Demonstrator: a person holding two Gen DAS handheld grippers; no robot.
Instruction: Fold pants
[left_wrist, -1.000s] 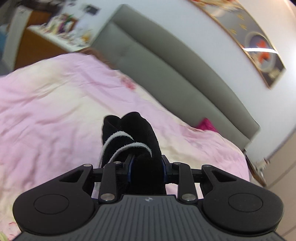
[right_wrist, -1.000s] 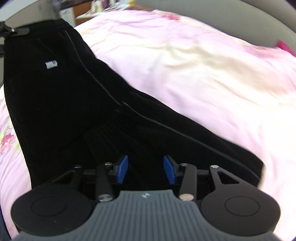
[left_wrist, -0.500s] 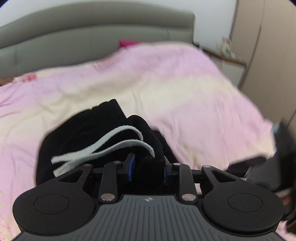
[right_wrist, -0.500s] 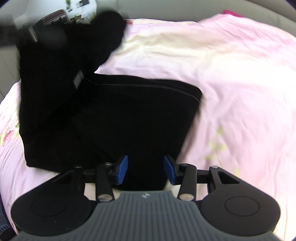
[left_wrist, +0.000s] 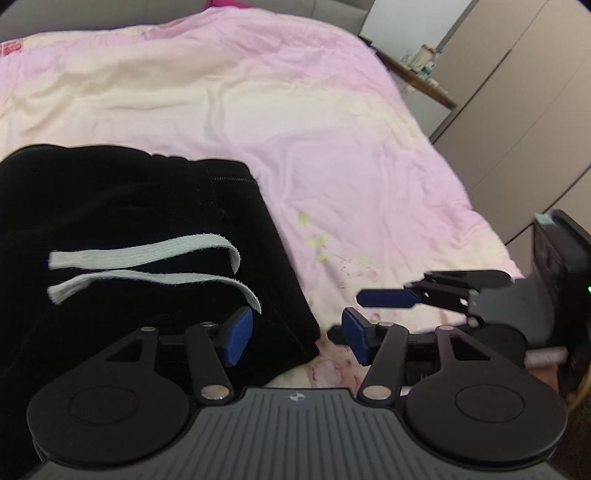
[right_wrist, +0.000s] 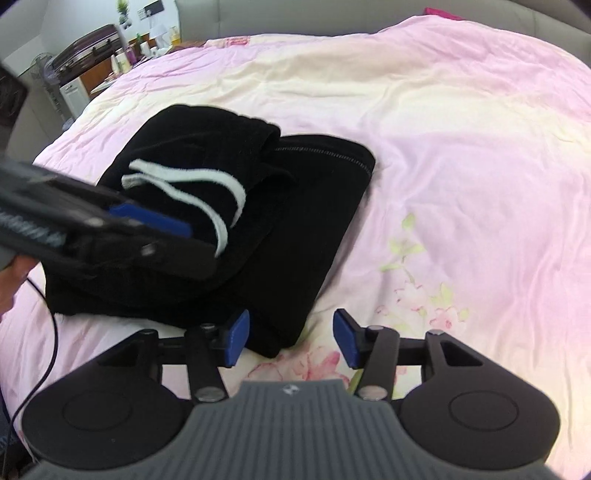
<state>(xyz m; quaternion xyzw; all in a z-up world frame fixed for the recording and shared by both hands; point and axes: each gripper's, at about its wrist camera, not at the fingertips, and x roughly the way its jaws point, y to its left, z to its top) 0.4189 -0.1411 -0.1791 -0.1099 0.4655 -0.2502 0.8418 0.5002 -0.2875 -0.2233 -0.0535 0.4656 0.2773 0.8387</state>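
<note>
The black pants (left_wrist: 129, 221) lie folded in a thick stack on the pink bedspread (left_wrist: 332, 129), with two white drawstrings (left_wrist: 147, 254) lying across the top. They also show in the right wrist view (right_wrist: 236, 221). My left gripper (left_wrist: 297, 338) is open and empty, just above the stack's near right corner. My right gripper (right_wrist: 291, 341) is open and empty over the stack's near corner. The right gripper also shows at the right of the left wrist view (left_wrist: 424, 295), and the left gripper crosses the left side of the right wrist view (right_wrist: 147, 221).
A grey headboard (right_wrist: 332, 14) runs along the far side of the bed. A nightstand with bottles (left_wrist: 421, 70) and beige wardrobe doors (left_wrist: 517, 110) stand to the right. A dresser with clutter (right_wrist: 110, 62) stands at the far left. A black cable (right_wrist: 48, 332) hangs by the bed's edge.
My left gripper has opened and let go of the pants' waistband, which now lies on top of the stack. Both grippers have drawn back toward the near edge.
</note>
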